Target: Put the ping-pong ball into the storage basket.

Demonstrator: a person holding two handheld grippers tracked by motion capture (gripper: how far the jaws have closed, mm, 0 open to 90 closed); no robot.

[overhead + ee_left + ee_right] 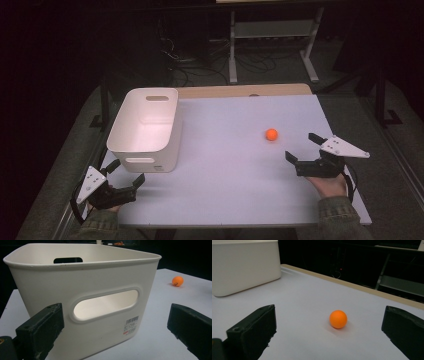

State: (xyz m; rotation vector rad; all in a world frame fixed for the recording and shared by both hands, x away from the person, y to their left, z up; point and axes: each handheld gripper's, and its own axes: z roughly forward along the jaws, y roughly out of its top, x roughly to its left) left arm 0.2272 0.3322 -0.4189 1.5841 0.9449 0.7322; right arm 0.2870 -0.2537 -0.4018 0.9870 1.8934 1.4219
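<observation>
With both claws — left claw [125, 171], right claw [301, 145] — gaping empty, the orange ball [271, 134] is sitting loose near the bench's [230, 150] right edge, risking rolling off if nudged — far from the white bin [145, 127].

Dark room, lit table.
We see a white table [235, 170], a metal stand [272, 40] and cables [192, 62] far behind.
</observation>
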